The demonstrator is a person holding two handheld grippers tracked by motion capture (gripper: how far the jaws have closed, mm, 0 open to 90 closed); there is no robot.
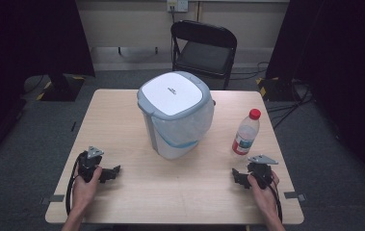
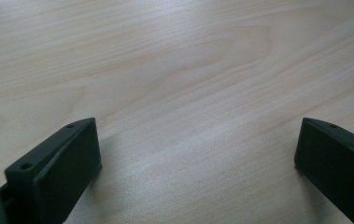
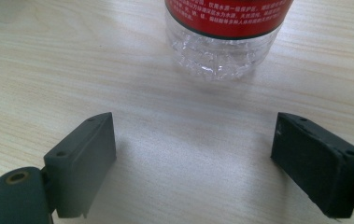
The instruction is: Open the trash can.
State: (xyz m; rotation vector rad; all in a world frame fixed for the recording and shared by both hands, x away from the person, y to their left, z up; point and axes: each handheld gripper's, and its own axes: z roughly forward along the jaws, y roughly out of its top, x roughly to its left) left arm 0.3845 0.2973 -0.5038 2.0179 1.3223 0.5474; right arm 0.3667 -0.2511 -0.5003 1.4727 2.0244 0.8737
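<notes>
Both black jaws of the right gripper stand spread, with nothing between them, just before the plastic bottle. It stands upright on the table beside the bin; it looks light, smooth, easily dented, so grip the labelled middle gently.

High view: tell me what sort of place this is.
Probably a recording room or lab set up for handling trials. A light wooden table stands on grey carpet between black curtains, and a black folding chair waits behind it, under a wall socket.
</notes>
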